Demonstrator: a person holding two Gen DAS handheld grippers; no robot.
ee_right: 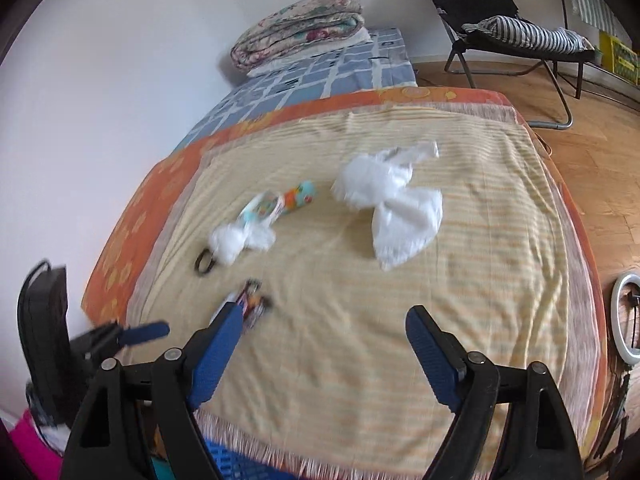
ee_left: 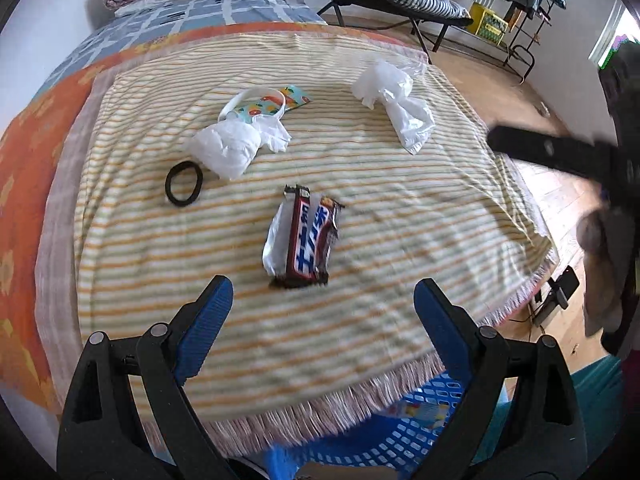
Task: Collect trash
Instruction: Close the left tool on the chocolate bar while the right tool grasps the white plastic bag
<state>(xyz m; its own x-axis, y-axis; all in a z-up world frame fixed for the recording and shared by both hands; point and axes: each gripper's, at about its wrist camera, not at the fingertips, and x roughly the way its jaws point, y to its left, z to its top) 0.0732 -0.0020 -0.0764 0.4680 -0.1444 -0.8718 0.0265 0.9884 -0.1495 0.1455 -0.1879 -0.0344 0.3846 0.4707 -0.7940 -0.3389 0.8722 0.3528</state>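
A brown and white snack wrapper (ee_left: pixel 304 236) lies on the striped blanket (ee_left: pixel 380 220), just beyond my open left gripper (ee_left: pixel 323 296). Farther back sit a crumpled white tissue (ee_left: pixel 228 148), a fruit-print packet (ee_left: pixel 264 105), a black hair tie (ee_left: pixel 184 183) and a larger wad of white tissue and plastic (ee_left: pixel 396 100). My right gripper (ee_right: pixel 324 328) hovers open and empty over the blanket's near edge (ee_right: pixel 360 380); the big white wad (ee_right: pixel 392 196) lies ahead of it, and the wrapper (ee_right: pixel 250 304) sits by its left finger. The smaller tissue (ee_right: pixel 240 236) and packet (ee_right: pixel 280 202) lie to the left.
A blue mesh basket (ee_left: pixel 404 432) sits below the blanket's fringed edge. A folded quilt (ee_right: pixel 300 28) rests at the bed's far end. A black folding chair (ee_right: pixel 508 28) with a striped cushion stands on the wooden floor. A ring light (ee_right: pixel 624 316) stands to the right.
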